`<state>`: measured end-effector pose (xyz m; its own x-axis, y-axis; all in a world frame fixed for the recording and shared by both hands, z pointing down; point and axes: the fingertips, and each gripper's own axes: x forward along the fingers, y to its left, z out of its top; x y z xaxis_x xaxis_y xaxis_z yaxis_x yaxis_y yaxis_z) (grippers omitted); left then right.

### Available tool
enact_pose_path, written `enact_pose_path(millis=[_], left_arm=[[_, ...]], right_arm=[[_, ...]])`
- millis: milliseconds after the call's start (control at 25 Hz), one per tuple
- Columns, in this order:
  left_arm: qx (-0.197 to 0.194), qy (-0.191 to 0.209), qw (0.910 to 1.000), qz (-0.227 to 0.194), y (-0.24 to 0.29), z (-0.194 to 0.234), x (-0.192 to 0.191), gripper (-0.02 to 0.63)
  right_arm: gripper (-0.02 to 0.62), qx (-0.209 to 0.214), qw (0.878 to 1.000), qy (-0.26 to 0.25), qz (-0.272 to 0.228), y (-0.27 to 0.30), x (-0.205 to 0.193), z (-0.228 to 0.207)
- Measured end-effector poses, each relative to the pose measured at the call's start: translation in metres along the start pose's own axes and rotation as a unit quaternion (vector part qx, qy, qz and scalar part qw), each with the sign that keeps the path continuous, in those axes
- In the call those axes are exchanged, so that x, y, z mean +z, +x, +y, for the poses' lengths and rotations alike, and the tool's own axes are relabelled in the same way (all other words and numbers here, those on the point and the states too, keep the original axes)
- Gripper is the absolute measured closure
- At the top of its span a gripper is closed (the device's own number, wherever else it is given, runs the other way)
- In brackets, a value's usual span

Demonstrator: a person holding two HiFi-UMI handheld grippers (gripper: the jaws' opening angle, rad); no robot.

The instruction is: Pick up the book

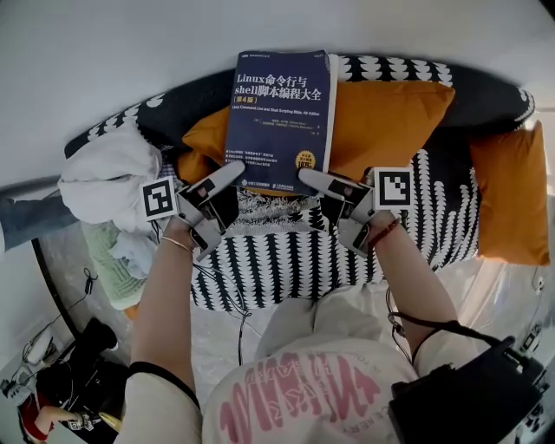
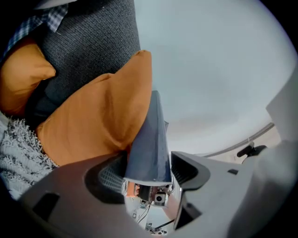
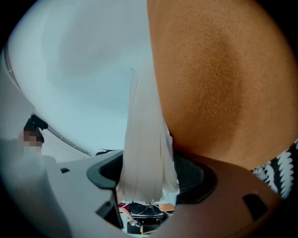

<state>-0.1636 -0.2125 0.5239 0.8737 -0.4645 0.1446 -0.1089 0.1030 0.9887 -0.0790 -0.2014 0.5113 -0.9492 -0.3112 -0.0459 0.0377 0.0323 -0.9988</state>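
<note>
A dark blue book (image 1: 279,113) with white and yellow print is held up above the sofa, cover toward the head camera. My left gripper (image 1: 232,173) is shut on its lower left corner, my right gripper (image 1: 310,178) on its lower right corner. In the left gripper view the book's blue spine edge (image 2: 149,144) stands clamped between the jaws of the left gripper (image 2: 148,174). In the right gripper view the pale page edges (image 3: 145,148) are pinched in the right gripper (image 3: 148,183). The book's lower edge is hidden by the jaws.
An orange cushion (image 1: 381,121) lies behind the book and another orange cushion (image 1: 512,191) at the right. A black-and-white patterned cover (image 1: 286,251) drapes the sofa. White clothes (image 1: 108,173) are piled at the left. A grey wall (image 1: 260,26) rises behind.
</note>
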Motion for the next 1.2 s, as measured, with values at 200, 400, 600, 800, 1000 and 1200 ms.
enact_pose_path(millis=[200,400,600,800,1000,1200], left_arm=[[-0.003,-0.018,0.9997,-0.013,0.007,0.006,0.002,0.313],[-0.021,-0.037,0.9986,-0.032,0.012,0.007,0.003,0.34],[-0.035,-0.025,0.9975,-0.056,0.008,0.003,0.001,0.391],[-0.045,-0.011,0.9959,-0.077,0.006,-0.002,0.001,0.418],[-0.068,-0.019,0.9917,-0.107,0.003,-0.01,-0.001,0.423],[-0.096,-0.016,0.9893,-0.109,0.003,-0.017,-0.004,0.426]], right_arm=[[0.256,0.004,1.0,0.013,-0.014,0.002,0.002,-0.004],[0.267,0.012,0.998,0.045,-0.039,0.001,0.004,-0.011],[0.348,0.0,0.999,0.042,-0.035,0.001,0.003,-0.011],[0.383,0.0,0.999,0.012,-0.036,0.002,0.003,0.001],[0.399,0.015,0.999,-0.006,-0.036,0.002,0.004,0.01],[0.4,0.026,0.998,-0.035,-0.037,0.0,0.006,0.018]])
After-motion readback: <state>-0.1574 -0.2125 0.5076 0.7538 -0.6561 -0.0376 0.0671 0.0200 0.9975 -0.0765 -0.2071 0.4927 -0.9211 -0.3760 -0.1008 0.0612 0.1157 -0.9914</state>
